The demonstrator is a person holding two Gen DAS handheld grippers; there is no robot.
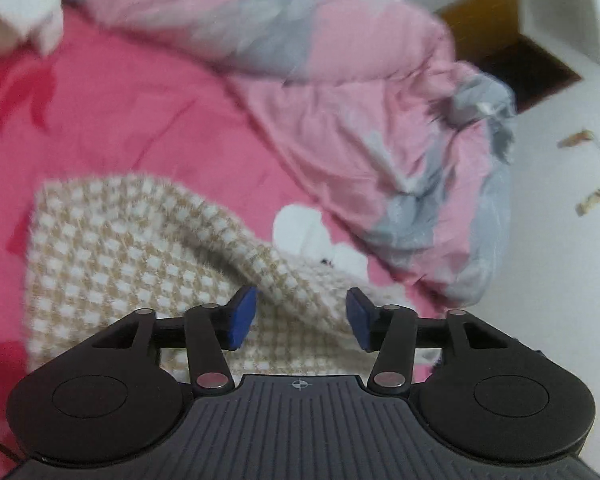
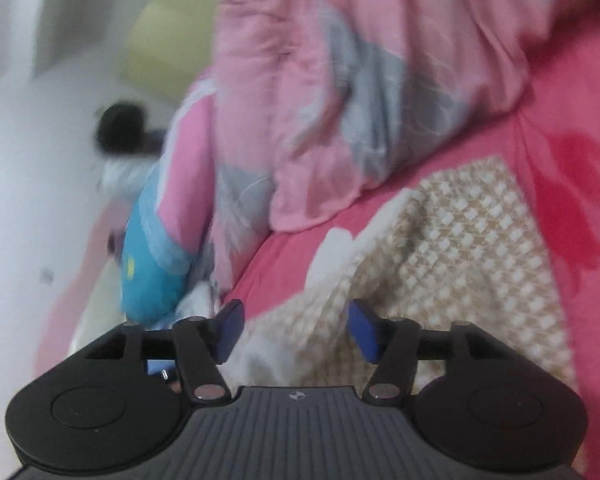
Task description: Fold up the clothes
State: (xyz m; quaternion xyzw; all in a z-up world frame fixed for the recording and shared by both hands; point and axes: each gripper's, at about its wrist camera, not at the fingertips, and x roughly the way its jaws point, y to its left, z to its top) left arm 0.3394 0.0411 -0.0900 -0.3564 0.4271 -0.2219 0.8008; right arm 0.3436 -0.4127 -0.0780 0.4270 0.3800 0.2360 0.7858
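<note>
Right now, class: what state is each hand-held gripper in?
Left hand-held gripper: open, gripping nothing; checked knit garment lies between its jaws.
Right hand-held gripper: open, likewise.

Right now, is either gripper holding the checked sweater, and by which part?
Nothing is held. The left gripper and right gripper are open; the checked sweater lies between the pads without being pinched.

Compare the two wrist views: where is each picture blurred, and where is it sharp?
Left wrist view: the left gripper is sharp; the checked garment and pink-grey quilt are smeared. Right wrist view: the right gripper is sharp; the quilt and floor are more blurred. Both bend at the edges.
</note>
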